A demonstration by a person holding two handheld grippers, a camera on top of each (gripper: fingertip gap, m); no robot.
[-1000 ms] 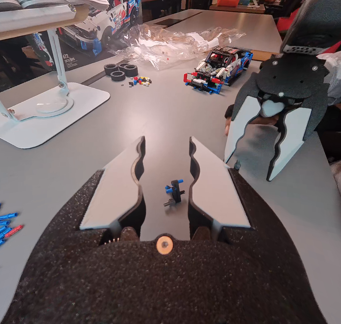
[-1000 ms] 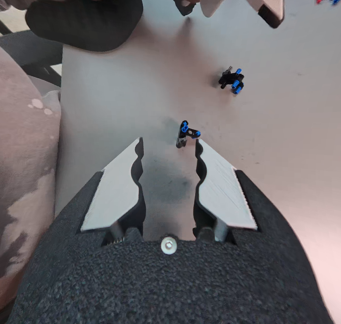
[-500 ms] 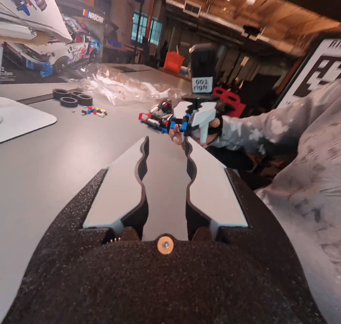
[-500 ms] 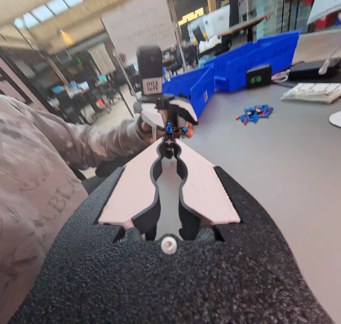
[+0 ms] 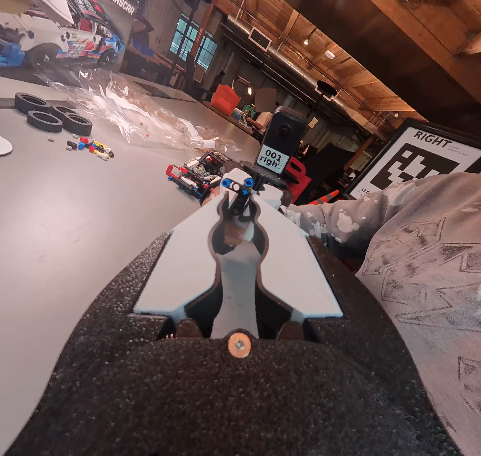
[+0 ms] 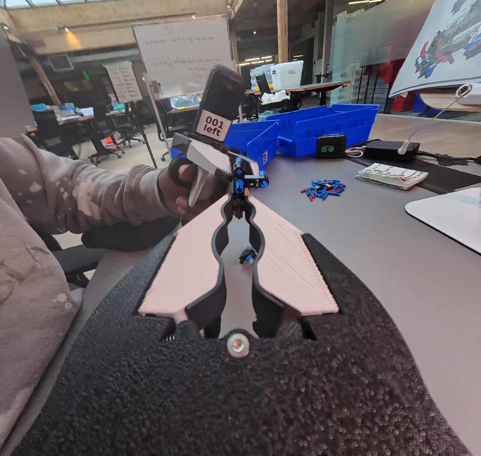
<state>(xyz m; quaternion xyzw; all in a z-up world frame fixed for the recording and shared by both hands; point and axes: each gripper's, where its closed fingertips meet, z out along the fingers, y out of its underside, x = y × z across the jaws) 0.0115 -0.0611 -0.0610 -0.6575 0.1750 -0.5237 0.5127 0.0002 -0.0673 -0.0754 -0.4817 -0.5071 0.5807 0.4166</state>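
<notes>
A small black piece with blue pins [image 5: 235,186] is held in the air between both grippers, above the grey table [image 5: 78,222]. My left gripper [image 5: 238,204] is shut on its lower black beam. My right gripper [image 6: 238,204] is shut on the same piece [image 6: 238,183] from the opposite side. In the right wrist view the left gripper's fingers [image 6: 208,157] meet the piece from behind. In the left wrist view the right gripper's white fingers [image 5: 272,194] show behind it. A second black-and-blue piece [image 6: 247,255] lies on the table under my right gripper.
A partly built toy car [image 5: 199,171], several black tyres [image 5: 52,117], loose small pieces [image 5: 91,147] and clear plastic bags [image 5: 145,116] lie far left. A pile of blue and red pins [image 6: 324,187], blue bins [image 6: 325,129], a booklet [image 6: 390,175] and a white stand base [image 6: 447,217] are opposite. Only a small space, under 4 cm, lies between the two pairs of fingers.
My right gripper took one piece off the table and lifted it. My left gripper rose empty and open, then shut on that same piece. The grippers now face each other.
</notes>
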